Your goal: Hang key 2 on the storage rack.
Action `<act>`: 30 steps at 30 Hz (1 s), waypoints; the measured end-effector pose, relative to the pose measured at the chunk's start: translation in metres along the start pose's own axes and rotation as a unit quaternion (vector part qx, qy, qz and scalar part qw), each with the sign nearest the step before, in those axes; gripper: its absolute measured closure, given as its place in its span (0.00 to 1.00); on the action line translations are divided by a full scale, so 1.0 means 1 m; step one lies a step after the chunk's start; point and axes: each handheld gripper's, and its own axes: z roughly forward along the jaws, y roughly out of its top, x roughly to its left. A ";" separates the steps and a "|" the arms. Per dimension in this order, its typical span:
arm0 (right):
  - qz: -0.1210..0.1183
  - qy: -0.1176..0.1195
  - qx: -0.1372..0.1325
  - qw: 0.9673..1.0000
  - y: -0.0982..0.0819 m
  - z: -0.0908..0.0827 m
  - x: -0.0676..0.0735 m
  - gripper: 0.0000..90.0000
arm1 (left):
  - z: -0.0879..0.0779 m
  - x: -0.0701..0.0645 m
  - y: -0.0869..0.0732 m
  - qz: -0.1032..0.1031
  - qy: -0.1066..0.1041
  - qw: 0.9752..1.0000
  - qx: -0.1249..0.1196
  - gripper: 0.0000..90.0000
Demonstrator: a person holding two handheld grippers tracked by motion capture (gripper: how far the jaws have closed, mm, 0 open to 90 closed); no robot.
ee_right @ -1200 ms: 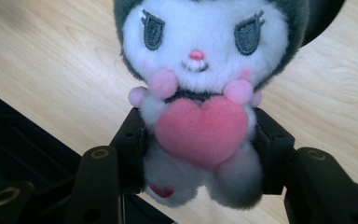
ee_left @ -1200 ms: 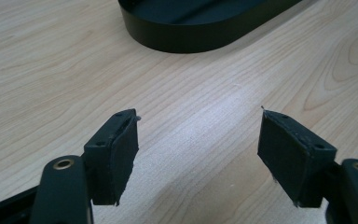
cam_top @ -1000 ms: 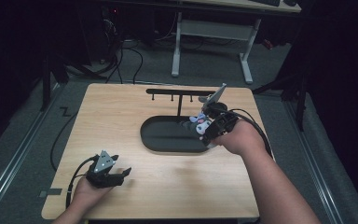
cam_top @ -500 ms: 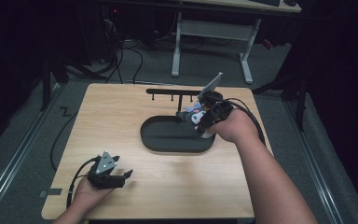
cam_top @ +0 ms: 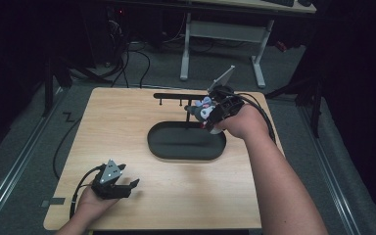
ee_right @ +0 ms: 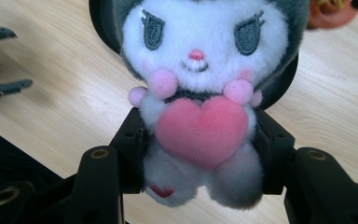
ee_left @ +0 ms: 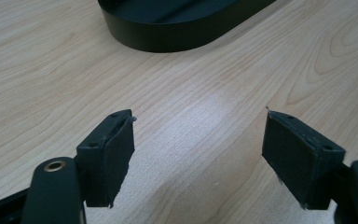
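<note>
Black oval tray (cam_top: 186, 152): interior bare. Plush toy (ee_right: 200, 93), white face, pink heart, no legible writing: clamped in right gripper (cam_top: 206, 113), above tray's far rim. Left gripper (ee_left: 198, 154): jaws spread, nothing held, over wooden table (cam_top: 127, 127).

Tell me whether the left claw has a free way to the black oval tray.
Probably yes: the left claw stands open and empty, with bare table between it and the black oval tray. The right claw holds the plush toy elsewhere.

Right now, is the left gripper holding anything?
No, the left gripper has its jaws spread with only bare table between them.
</note>
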 end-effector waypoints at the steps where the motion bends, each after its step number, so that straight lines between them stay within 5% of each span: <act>1: 0.000 -0.001 -0.001 1.000 0.000 -0.001 -0.001 0.54 | 0.000 0.000 0.000 0.001 0.000 1.000 0.001 0.29; 14: 0.013 -0.017 -0.015 1.000 0.013 -0.009 -0.007 0.54 | 0.000 -0.003 0.000 0.005 -0.003 1.000 0.000 0.29; 30: 0.023 -0.033 -0.016 0.999 0.015 0.003 -0.017 0.53 | 0.003 -0.003 -0.001 0.014 -0.009 1.000 0.011 0.29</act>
